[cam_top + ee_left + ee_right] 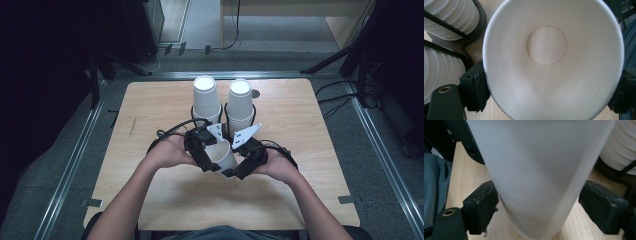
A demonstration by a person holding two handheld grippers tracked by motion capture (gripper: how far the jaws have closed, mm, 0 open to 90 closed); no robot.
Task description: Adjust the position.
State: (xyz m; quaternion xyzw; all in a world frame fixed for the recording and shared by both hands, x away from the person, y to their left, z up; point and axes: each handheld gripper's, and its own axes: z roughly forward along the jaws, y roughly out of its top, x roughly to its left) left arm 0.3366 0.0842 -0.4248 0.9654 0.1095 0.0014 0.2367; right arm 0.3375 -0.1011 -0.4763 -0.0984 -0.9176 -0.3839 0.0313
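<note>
A white paper cup (223,154) hangs tilted over the middle of the wooden table (165,200), caught between both grippers. My left gripper (210,160) comes in from the left. In the left gripper view its pads (477,91) press on both sides of the cup's (549,62) wide mouth, and the empty inside faces the camera. My right gripper (239,167) comes in from the right. In the right gripper view its pads (482,205) sit against both sides of the cup's (539,170) narrower lower wall.
Two tall stacks of white cups (206,100) (240,102) stand upside down in black wire holders just behind the grippers. The stacks also appear at the left (451,20) and at the right (621,150) of the gripper views. Metal rails border the table.
</note>
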